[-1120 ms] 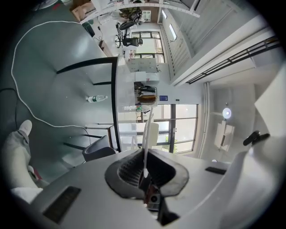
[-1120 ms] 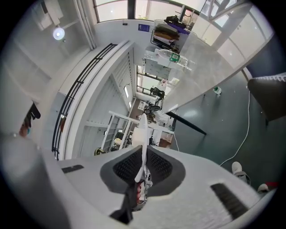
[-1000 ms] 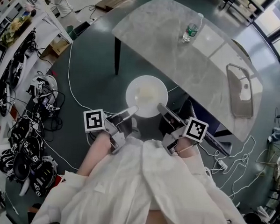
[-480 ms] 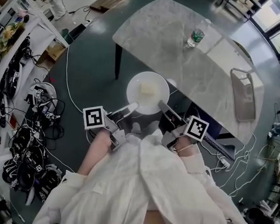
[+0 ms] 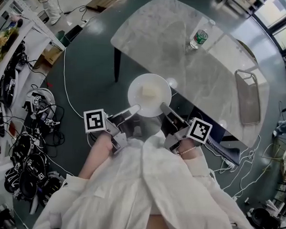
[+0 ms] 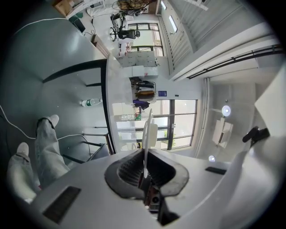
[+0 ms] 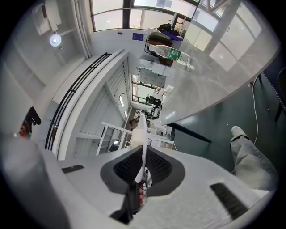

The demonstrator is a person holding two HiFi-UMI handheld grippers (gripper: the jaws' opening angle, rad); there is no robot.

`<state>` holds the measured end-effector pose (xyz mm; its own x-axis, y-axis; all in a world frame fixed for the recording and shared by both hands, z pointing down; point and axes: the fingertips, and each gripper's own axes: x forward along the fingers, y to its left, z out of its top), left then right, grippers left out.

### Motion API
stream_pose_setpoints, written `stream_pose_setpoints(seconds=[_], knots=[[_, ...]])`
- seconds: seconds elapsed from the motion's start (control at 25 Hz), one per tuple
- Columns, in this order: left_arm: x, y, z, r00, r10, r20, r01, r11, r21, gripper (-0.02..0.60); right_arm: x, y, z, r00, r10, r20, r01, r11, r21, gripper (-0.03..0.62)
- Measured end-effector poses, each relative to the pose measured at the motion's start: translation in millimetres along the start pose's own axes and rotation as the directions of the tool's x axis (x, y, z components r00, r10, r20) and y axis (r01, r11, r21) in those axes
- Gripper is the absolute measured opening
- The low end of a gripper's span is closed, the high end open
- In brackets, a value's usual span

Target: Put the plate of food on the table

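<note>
Moved: plate (image 5: 140, 96) now closer to tabletop (image 5: 185, 47) near edge. Jaws of left gripper (image 5: 135, 110) and right gripper (image 5: 163, 108) clamp its rim; keep level, clear the edge.

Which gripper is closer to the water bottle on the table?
Right. The right gripper is shut on the plate at its rim on the bottle's side. The left gripper is shut on the opposite rim, farther from the bottle.
</note>
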<state>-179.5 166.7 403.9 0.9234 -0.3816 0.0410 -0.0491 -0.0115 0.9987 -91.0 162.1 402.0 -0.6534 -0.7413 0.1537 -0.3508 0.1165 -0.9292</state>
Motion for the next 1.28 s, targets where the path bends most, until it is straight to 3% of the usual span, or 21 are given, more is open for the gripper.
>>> stream_pose_setpoints(seconds=[0.44,1.08,1.28], knots=[[29.1,6.4,64.6,1.000,0.004,0.003,-0.004,1.000,-0.015,0.026,53.8,-15.5,46.4,1.000,-0.002,-0.017,0.003,0.999,0.036,0.014],[142.6,3.1,180.3,0.998,0.035,-0.050,-0.036,0.999,-0.008,0.026,121.7,-50.9,186.4,0.999,-0.040,0.032,0.039,0.999,0.036,0.014],[183.3,4.6,201.0,0.996,0.046,-0.077,-0.048,0.999,-0.026,0.026,127.2,-69.8,226.3,0.997,-0.055,0.048,0.052,0.997,0.057,0.014]])
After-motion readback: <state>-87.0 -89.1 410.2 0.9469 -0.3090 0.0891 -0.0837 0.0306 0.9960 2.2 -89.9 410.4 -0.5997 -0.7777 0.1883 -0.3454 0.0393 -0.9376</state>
